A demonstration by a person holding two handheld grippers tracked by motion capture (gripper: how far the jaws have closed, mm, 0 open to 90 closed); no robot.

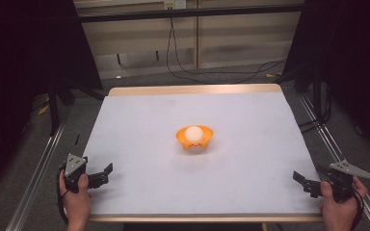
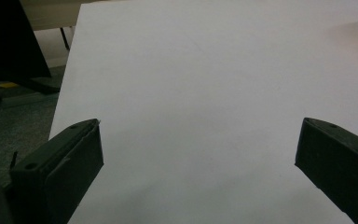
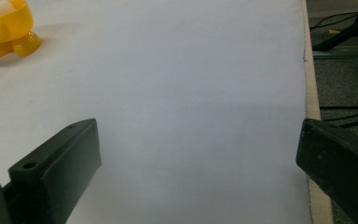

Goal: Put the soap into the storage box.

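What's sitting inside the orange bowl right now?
A white ball sits in the orange footed bowl, its top above the rim. Its underside and the bowl's bottom are hidden.

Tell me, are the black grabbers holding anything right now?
No, nothing is held. The left gripper and right gripper are both open over the white table, far from the orange bowl with its white ball.

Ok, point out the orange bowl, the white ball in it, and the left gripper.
orange bowl (image 1: pixel 208 133): high view, on its right rim.
white ball (image 1: pixel 193 133): high view, on its rounded top.
left gripper (image 1: pixel 107 173): high view, midway between its open fingertips.
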